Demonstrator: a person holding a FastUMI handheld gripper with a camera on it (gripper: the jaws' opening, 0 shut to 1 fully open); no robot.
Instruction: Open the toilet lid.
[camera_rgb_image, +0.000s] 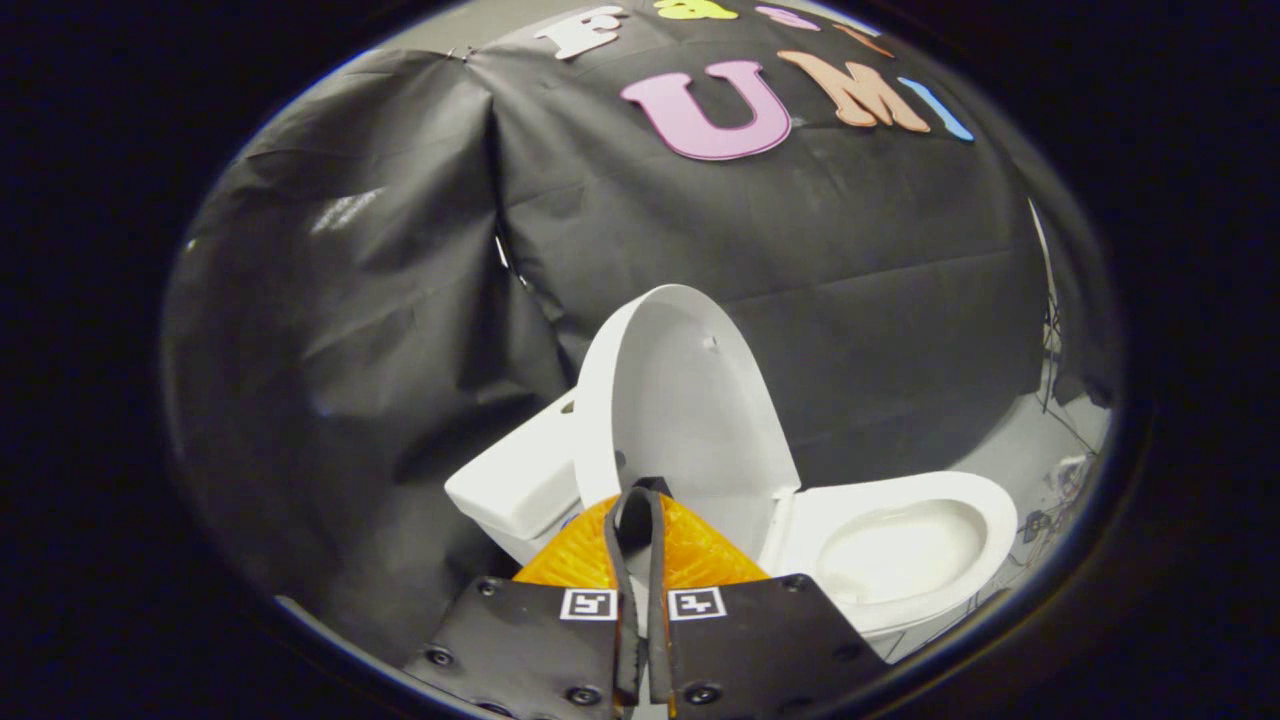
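Observation:
The white toilet lid (680, 400) stands raised, nearly upright, just beyond my fingertips. Its inner face looks toward the bowl. The seat and open bowl (900, 545) lie to the right of the lid, with the white tank (520, 480) to the lid's left. My gripper (638, 500) has its orange fingers (700, 555) pressed together with only a thin slit between the black pads. The tips sit against or very close to the lid's lower edge; nothing is held between them.
Black cloth (380, 330) forms the booth wall behind and left of the toilet. A pale floor (1030, 450) with a few cables and small items lies to the right beyond the bowl.

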